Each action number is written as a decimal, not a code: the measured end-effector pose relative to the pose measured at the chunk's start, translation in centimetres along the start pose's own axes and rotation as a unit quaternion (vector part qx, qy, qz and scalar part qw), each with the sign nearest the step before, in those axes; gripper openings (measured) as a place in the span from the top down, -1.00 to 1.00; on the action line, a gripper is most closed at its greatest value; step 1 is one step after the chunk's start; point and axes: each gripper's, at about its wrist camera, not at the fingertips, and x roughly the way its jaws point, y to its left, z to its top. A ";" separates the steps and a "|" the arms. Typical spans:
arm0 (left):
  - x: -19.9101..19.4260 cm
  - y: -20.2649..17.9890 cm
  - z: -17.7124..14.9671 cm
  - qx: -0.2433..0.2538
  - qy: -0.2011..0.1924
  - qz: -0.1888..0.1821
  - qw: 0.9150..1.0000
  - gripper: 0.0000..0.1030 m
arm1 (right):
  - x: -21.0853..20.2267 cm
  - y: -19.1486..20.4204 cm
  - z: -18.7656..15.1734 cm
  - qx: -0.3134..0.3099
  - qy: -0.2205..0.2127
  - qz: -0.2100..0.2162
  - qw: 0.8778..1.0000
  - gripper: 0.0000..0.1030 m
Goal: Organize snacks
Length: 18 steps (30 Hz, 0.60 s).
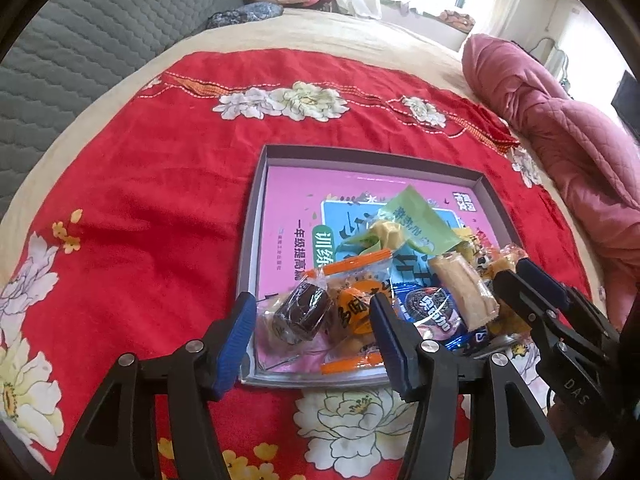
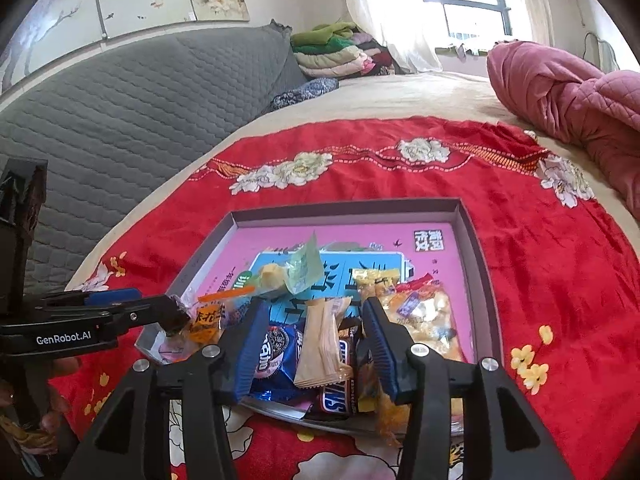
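Note:
A shallow grey box with a pink printed bottom lies on a red floral cloth. Wrapped snacks are heaped at its near edge. My left gripper is open over the near left corner. A dark chocolate cake and an orange packet lie between its fingers, untouched by the pads. My right gripper stands open over a blue Oreo pack, a beige wafer packet and a Snickers bar. A green packet sits farther in.
A yellow bag of snacks lies in the box at the right. A rolled pink quilt lies along the bed's right side. A grey quilted headboard rises at the left, with folded clothes behind. A hand shows at lower left.

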 end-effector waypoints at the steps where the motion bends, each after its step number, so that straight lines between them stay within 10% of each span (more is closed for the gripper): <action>1: -0.2 -0.1 0.0 0.000 -0.003 0.000 1.000 -0.20 | -0.3 0.0 0.1 -0.001 -0.006 -0.003 1.000 -0.04; 4: -0.8 -0.3 -0.1 0.001 -0.005 -0.005 1.000 -0.47 | -1.6 0.1 0.3 0.000 -0.026 -0.009 1.000 -0.17; 18: -4.2 -2.5 -4.5 0.030 0.004 -0.030 0.999 -0.49 | -6.8 -1.0 -1.9 0.078 -0.036 -0.077 0.993 -0.87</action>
